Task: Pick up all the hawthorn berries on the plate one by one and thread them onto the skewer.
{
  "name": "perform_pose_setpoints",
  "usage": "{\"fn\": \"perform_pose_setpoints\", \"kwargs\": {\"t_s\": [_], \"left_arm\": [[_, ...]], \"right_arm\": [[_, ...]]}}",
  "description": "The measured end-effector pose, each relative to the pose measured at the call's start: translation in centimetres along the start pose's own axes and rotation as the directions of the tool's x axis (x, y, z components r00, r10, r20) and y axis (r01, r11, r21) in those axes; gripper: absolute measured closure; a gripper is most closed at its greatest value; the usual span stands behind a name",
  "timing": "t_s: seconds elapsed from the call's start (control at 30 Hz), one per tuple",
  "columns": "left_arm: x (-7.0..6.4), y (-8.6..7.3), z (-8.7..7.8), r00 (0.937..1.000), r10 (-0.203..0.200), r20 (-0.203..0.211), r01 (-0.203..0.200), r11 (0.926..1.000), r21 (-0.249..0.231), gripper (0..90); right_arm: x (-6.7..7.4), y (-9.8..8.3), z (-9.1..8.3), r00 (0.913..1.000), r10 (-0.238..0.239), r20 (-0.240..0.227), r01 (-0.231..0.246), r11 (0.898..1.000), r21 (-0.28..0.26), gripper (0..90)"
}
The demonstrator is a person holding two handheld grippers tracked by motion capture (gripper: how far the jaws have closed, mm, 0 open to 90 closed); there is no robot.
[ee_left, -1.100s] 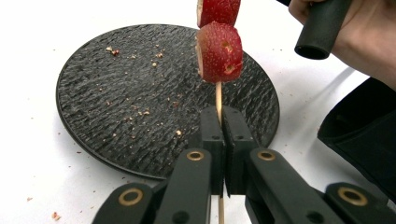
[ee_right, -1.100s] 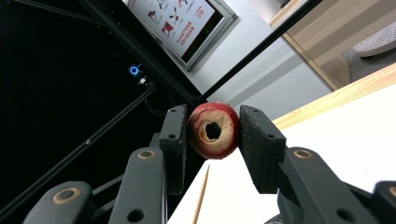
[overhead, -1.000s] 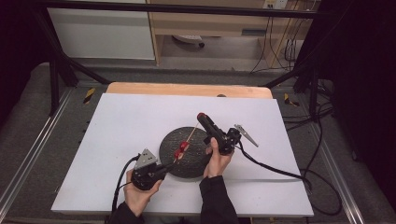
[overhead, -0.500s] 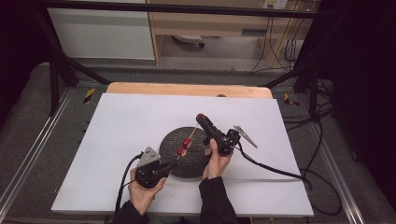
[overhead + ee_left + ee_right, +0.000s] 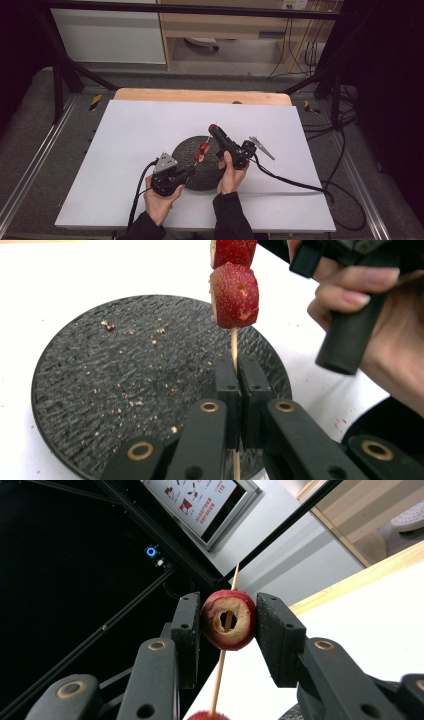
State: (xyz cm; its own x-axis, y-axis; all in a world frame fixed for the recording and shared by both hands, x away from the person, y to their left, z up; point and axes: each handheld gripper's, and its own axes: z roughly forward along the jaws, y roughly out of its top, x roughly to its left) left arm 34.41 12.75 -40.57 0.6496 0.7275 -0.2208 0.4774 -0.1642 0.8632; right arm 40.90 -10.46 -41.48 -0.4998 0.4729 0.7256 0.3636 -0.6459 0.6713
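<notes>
holding a skewer (image 5: 233,342) upright over the dark plate (image 5: 186,150) on the bench (image 5: 125,130): left hand-held gripper (image 5: 239,390), clenched on the stick's lower end. right hand-held gripper (image 5: 227,625), grasping a cored red fruit (image 5: 228,620) threaded on the tip. since a second ago: both nearly unmoved, skewer slightly steeper. judged: third piece still at the tip, above two fruits (image 5: 202,151).

Place: we take this for a lab recording station, not a home.
Frame: we see black metal framing bars (image 5: 65,70) around the white-topped wooden desk (image 5: 130,135).
Cabling: we see black cables (image 5: 300,55) hanging by the pale wooden shelving (image 5: 225,25).
Floor: we see yellow-black hazard tape marks (image 5: 95,101) on grey carpet (image 5: 30,135).
Screen: we see a wall-mounted instruction display (image 5: 200,500).
</notes>
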Motion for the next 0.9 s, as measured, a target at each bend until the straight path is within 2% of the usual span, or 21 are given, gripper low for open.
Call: {"fn": "perform_pose_setpoints", "kwargs": {"t_s": [0.5,0.67,0.8,0.9], "left_arm": [[0.5,0.6,1.0,1.0,0.0,0.002,0.0,1.0,-0.001,88.5],[0.7,0.5,0.9,1.0,0.004,0.004,-0.004,1.0,0.001,88.7],[1.1,0.3,0.7,1.0,0.001,0.004,-0.001,1.0,0.008,88.7],[1.6,0.0,0.5,1.0,-0.001,-0.002,0.001,0.9999,0.015,88.7]], "right_arm": [[0.0,-0.9,-0.3,0.9997,-0.023,0.008,0.023,0.999,0.044,63.6],[0.1,-0.7,-0.5,0.9981,-0.059,0.017,0.058,0.996,0.074,62.1],[0.3,-0.3,-0.7,0.9955,-0.093,0.018,0.091,0.991,0.094,55.4],[0.6,0.4,-0.9,0.9893,-0.143,0.03,0.139,0.984,0.113,48.8]]}}
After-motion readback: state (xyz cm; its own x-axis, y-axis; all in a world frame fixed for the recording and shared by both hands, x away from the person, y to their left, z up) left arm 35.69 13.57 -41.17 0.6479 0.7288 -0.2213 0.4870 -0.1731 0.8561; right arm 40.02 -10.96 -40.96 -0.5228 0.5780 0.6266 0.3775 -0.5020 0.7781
